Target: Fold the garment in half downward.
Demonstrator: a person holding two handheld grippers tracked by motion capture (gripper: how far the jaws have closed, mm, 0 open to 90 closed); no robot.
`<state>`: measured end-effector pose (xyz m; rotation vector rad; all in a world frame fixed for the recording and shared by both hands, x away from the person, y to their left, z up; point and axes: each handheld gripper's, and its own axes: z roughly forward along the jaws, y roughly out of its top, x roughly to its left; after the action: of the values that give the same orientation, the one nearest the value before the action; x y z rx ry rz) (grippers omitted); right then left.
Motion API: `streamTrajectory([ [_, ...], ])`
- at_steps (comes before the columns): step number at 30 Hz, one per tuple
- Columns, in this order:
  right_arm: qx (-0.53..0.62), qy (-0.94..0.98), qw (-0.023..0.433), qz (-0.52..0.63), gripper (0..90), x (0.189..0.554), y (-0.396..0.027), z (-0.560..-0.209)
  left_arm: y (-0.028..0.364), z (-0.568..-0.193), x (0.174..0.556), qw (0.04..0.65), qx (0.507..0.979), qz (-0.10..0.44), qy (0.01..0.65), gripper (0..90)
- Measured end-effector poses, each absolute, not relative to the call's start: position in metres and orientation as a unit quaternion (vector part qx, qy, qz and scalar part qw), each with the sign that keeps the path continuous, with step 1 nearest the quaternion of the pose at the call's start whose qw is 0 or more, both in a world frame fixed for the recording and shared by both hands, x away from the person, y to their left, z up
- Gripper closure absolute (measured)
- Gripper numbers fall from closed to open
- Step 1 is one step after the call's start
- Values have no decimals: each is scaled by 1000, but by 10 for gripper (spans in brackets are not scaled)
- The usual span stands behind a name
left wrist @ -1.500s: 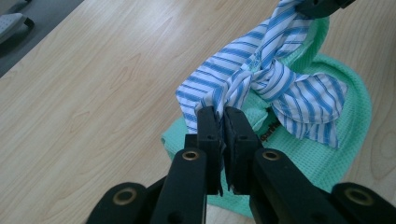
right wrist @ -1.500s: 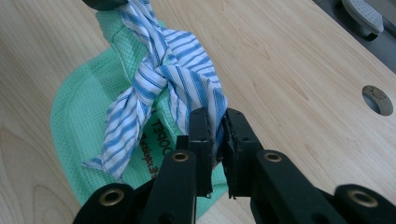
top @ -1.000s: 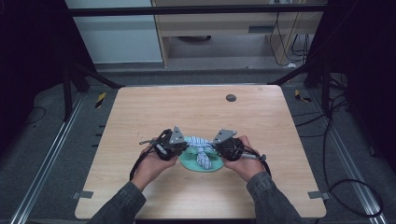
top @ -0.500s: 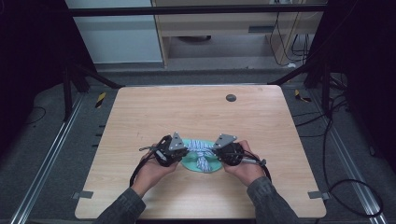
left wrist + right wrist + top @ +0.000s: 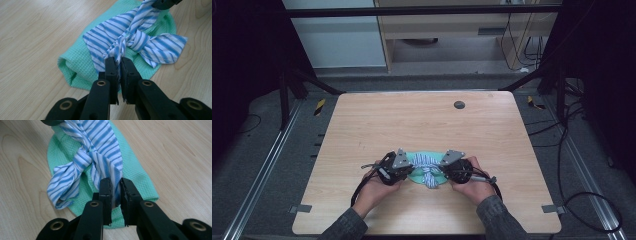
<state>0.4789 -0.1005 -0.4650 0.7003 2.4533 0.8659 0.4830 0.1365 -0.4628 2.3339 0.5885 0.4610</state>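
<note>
Wooden tabletop (image 5: 422, 125), pale and square, with a small dark round disc (image 5: 459, 105) near the far edge, right of middle. Close to the near edge, about midway along it, a folded green waffle cloth (image 5: 75, 67) lying flat. Across the top of it, a blue-and-white striped fabric strip (image 5: 112, 37) knotted once at the middle. Left gripper (image 5: 118, 65) pinched tight on one end of the strip; right gripper (image 5: 114, 185) clamped likewise on the other end, jaws nearly together. Both hands low, beside the green cloth.
</note>
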Motion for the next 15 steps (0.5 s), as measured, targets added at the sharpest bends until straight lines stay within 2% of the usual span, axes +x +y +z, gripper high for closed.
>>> streamTrajectory([
  [5,252,890,222,310,742,478,-99,-464,136,-463,483,344,893,176,230,798],
  [11,251,890,219,312,625,481,-97,-458,140,-459,485,352,884,197,238,616],
  [15,253,891,212,312,556,487,-92,-454,142,-459,491,350,886,185,243,561],
])
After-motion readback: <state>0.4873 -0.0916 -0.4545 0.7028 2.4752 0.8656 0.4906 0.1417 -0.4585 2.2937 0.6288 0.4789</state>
